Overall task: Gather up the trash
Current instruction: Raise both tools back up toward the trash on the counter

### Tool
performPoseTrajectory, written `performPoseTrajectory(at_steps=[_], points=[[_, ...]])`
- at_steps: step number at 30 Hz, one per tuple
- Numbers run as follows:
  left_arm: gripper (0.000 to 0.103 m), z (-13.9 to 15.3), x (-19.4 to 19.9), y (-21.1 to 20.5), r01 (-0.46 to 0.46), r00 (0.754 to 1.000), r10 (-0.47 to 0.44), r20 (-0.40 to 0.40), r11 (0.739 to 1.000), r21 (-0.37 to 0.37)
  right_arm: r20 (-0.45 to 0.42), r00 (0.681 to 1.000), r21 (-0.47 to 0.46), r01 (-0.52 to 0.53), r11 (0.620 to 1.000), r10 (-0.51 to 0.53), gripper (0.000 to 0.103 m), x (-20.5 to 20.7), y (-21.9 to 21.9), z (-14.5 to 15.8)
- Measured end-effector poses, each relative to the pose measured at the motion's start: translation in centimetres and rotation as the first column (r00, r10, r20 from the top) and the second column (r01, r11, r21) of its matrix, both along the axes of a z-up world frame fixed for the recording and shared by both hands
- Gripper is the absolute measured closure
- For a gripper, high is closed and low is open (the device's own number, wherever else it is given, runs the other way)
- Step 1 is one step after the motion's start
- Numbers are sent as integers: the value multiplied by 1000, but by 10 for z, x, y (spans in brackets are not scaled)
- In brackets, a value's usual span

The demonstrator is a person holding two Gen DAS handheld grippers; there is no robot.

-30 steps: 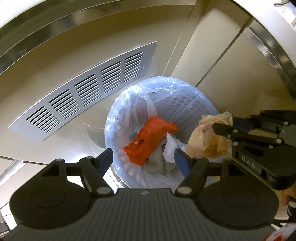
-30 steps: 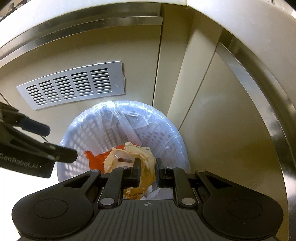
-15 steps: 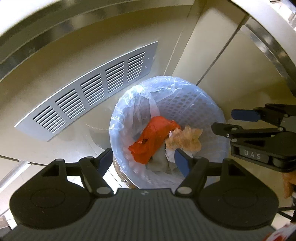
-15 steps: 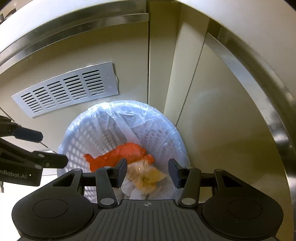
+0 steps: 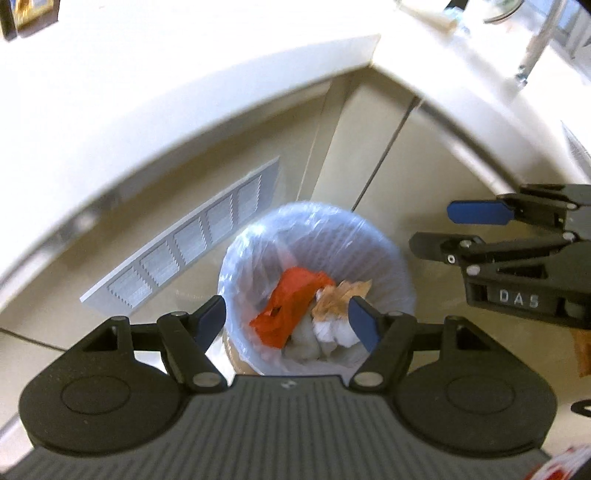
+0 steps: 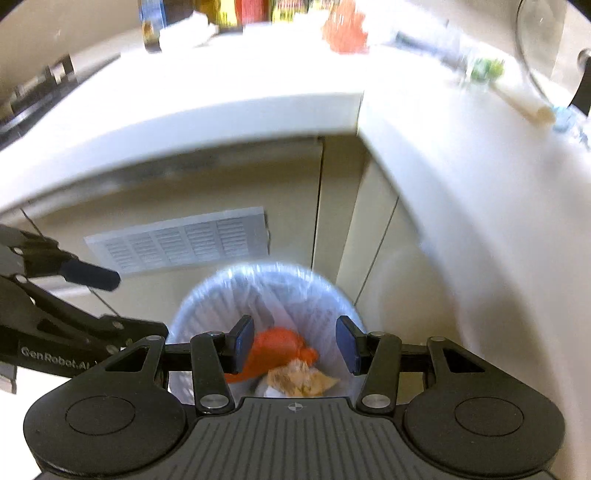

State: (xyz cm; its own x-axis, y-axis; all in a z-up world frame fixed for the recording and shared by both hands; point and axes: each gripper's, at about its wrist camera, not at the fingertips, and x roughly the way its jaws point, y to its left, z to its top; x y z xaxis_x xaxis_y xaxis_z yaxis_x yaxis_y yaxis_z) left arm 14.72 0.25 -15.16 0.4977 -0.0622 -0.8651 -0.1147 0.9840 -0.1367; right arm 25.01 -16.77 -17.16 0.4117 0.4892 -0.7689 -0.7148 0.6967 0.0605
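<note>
A white lattice trash basket with a clear liner stands on the floor in the corner of the counter. It also shows in the right wrist view. Inside lie an orange plastic bag, a crumpled tan bag and white paper. The orange bag and tan bag show in the right wrist view too. My left gripper is open and empty above the basket. My right gripper is open and empty above it, and shows at the right of the left wrist view.
A white vent grille sits in the beige cabinet face left of the basket. The white countertop wraps the corner above, with bottles and an orange item at its back. A faucet stands at the upper right.
The right gripper opened and let go of the tan bag, which now lies in the basket. Both grippers have risen, so the countertop has come into view.
</note>
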Motion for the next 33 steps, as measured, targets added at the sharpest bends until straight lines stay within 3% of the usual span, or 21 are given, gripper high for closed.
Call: performPoseTrajectory(at_steps=[7, 11, 16, 25, 29, 33], points=[[33, 54, -3, -5, 68, 985, -68, 157, 998, 4, 104, 993, 126, 50, 991, -63, 53, -4, -19, 64], [24, 87, 2, 0, 83, 957, -80, 280, 997, 4, 146, 974, 216, 139, 966, -173, 53, 8, -33, 95], [23, 117, 21, 10, 80, 927, -82, 366, 997, 19, 145, 943, 265, 254, 930, -298, 53, 29, -45, 118], [22, 139, 52, 37, 18, 905, -61, 420, 994, 104, 111, 897, 295, 381, 876, -427, 49, 53, -60, 130], [22, 137, 67, 39, -6, 904, -56, 424, 990, 143, 131, 884, 288, 399, 871, -448, 48, 66, -72, 132], [22, 136, 85, 35, -14, 909, -40, 416, 992, 126, 152, 887, 263, 390, 882, -437, 47, 98, -80, 132]])
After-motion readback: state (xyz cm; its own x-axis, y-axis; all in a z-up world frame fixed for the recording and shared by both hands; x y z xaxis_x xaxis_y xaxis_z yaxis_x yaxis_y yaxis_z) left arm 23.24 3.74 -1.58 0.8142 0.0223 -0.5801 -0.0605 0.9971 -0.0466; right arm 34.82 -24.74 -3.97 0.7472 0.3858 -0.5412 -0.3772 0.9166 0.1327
